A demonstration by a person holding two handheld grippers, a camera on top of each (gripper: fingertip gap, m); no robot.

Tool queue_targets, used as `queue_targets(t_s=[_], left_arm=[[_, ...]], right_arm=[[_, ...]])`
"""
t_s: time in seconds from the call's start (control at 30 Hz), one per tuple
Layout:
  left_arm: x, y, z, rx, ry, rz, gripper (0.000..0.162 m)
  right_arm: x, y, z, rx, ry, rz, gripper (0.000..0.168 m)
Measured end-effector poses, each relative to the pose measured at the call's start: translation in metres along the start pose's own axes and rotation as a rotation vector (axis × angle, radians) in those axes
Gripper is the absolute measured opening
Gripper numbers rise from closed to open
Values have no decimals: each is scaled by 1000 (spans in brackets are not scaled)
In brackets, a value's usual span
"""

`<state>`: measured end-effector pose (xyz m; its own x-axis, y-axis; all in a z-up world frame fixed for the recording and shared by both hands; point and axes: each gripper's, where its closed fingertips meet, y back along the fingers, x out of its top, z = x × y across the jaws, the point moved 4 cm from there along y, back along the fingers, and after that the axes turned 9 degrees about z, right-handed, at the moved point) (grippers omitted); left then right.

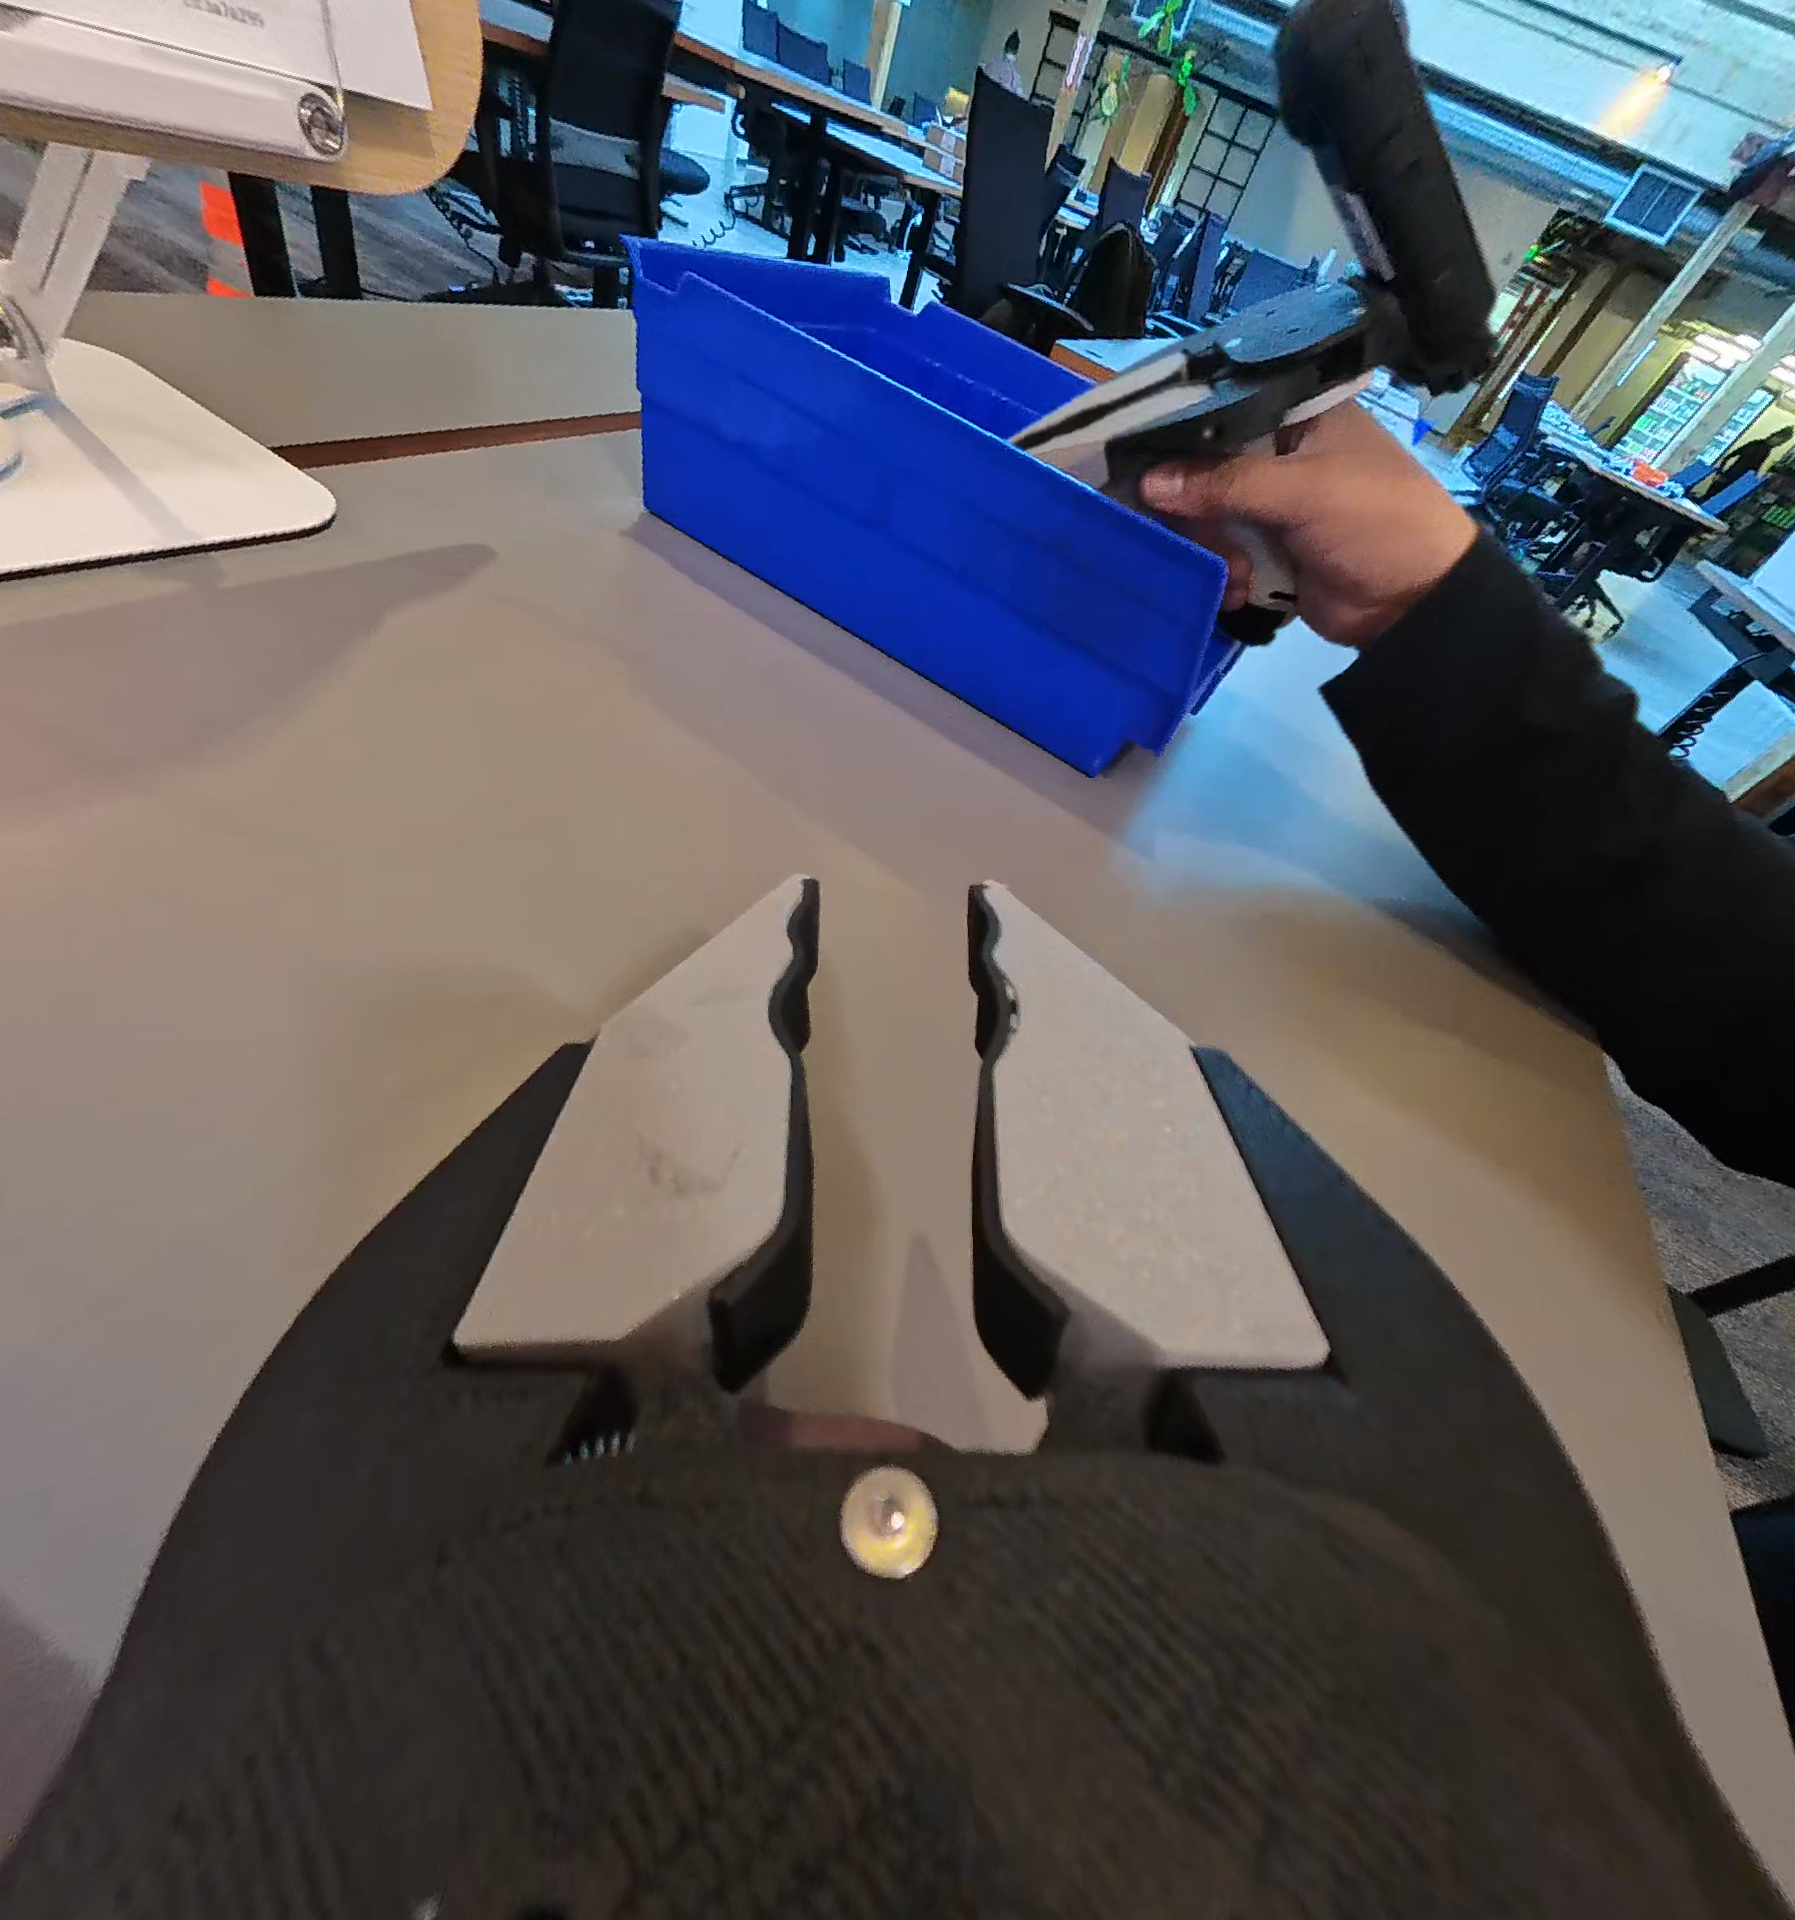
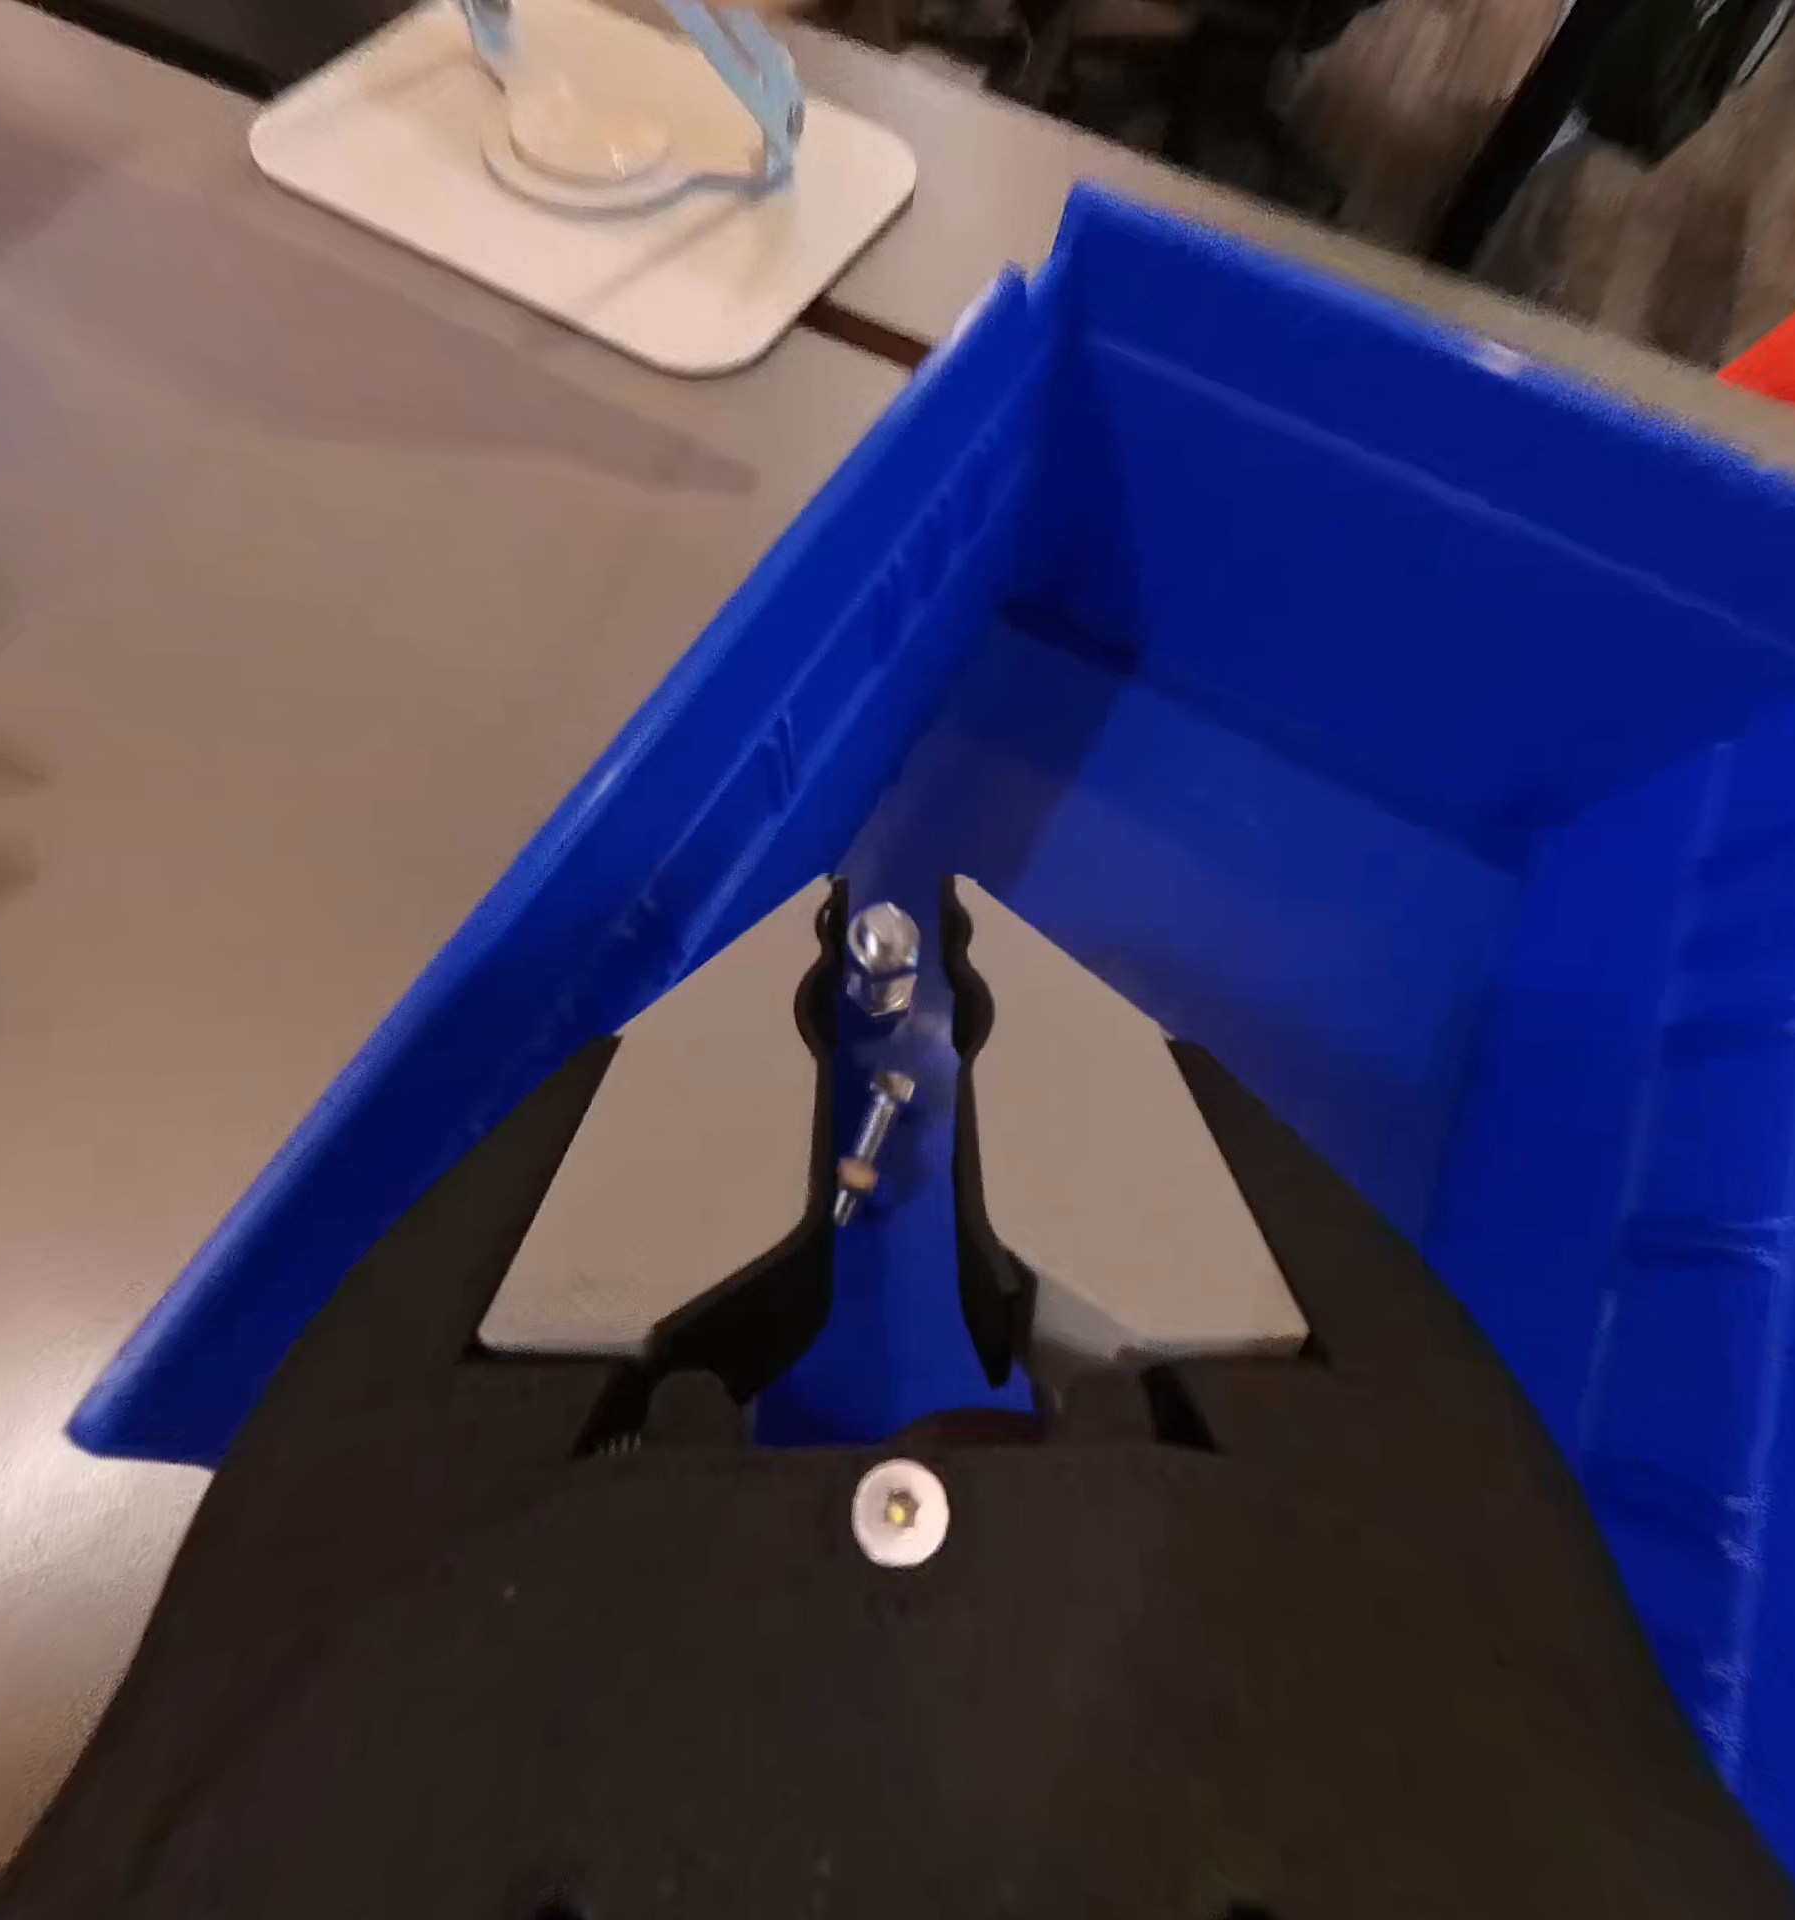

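Observation:
My left gripper (image 1: 893, 894) is open and empty, low over the bare grey table (image 1: 457, 831), a short way in front of a blue plastic bin (image 1: 924, 540). My right gripper (image 2: 893, 888) points down into the same bin (image 2: 1236, 727) near its left wall, with its jaws a little apart. Through the gap I see a silver bolt with a nut (image 2: 880, 956) and a second, thinner bolt (image 2: 872, 1153) against the bin's floor; neither finger visibly touches them. In the left wrist view the right gripper (image 1: 1038, 436) hangs over the bin, held by a hand (image 1: 1319, 530) in a black sleeve.
A white stand with a flat base (image 1: 93, 457) sits on the table at the far left; it also shows in the right wrist view (image 2: 602, 208). The table's edge runs along the right (image 1: 1641, 1195). Office desks and chairs (image 1: 602, 135) fill the background. Some 30 cm of space lies between my two pairs of fingers.

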<state>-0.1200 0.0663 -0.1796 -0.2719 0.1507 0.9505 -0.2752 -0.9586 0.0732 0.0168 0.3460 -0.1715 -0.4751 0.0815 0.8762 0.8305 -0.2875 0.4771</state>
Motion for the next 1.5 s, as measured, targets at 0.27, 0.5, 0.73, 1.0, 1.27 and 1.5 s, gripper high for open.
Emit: queue_targets(t_s=[0.27, 0.5, 0.73, 1.0, 1.27, 1.5], left_arm=[[-2, -1, 1, -5, -1, -11, 26], [-2, -1, 0, 6, -5, -11, 25], [-1, -1, -2, 14, -7, -10, 25], [-1, 0, -4, 45, -55, -15, 24], [-1, 0, -4, 58, -77, -16, 24], [-1, 0, -4, 59, -73, -14, 24]], right_arm=[[72, 53, -9, -48, 4, 543, 13], [101, 81, -60, 39, 56, 817, 27], [77, 39, -191, 286, 307, 603, 32], [5, -33, -216, 387, 287, 202, 42], [-19, -50, -213, 440, 203, 18, 47], [-21, -50, -216, 431, 250, 14, 46]])
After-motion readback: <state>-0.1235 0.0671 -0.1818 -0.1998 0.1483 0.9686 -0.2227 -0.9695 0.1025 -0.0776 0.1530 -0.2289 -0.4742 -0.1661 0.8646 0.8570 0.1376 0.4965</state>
